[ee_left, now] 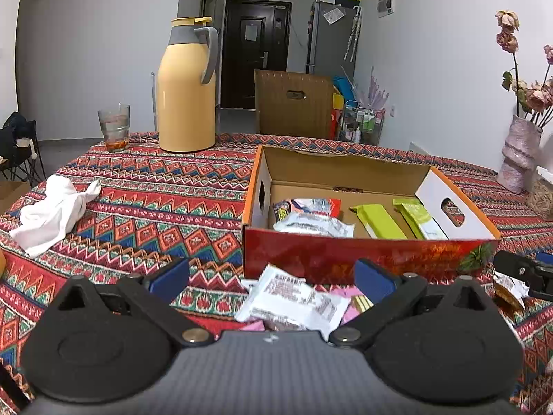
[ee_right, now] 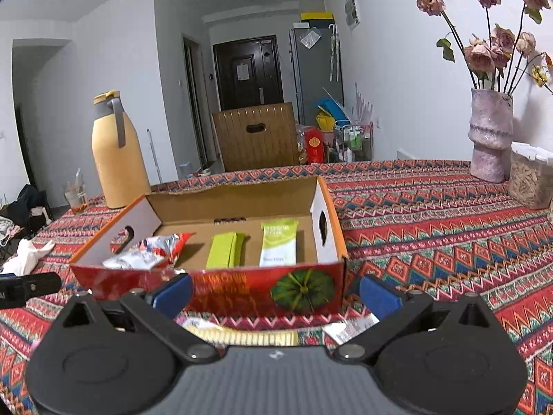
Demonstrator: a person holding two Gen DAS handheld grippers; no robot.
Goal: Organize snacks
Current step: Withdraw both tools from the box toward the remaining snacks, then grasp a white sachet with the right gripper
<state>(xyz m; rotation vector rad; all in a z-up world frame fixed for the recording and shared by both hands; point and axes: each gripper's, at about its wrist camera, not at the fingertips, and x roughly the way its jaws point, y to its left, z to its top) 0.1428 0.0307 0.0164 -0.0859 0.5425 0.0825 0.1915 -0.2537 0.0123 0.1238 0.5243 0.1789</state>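
**Snacks loose before an open box, both grippers empty**

Snacks lie in two places. Several are already in the box (ee_left: 363, 256), an open carton on the patterned tablecloth (ee_left: 145, 200): a crumpled white-and-red packet (ee_left: 312, 223) at its left end and two green bars (ee_left: 380, 221) toward its right. Others remain on the cloth just in front of the box's red wall: a white pack (ee_left: 293, 297) lying over pink wrappers (ee_left: 349, 306), and, in the right wrist view, a yellow pack (ee_right: 242, 336) with a white wrapper (ee_right: 349, 330) beside it.

The left gripper (ee_left: 273, 276) hovers over the white pack, jaws spread wide, holding nothing. The right gripper (ee_right: 274, 292) hovers likewise over the yellow pack, wide open and empty.

Handling, as a judgement: these are light, soft film packets, slick and easily crushed. Each is probably best pinched across its flat middle or at a crimped end seam, with gentle closure. The white pack overlaps its neighbours, so lifting it may drag the pink wrappers along.
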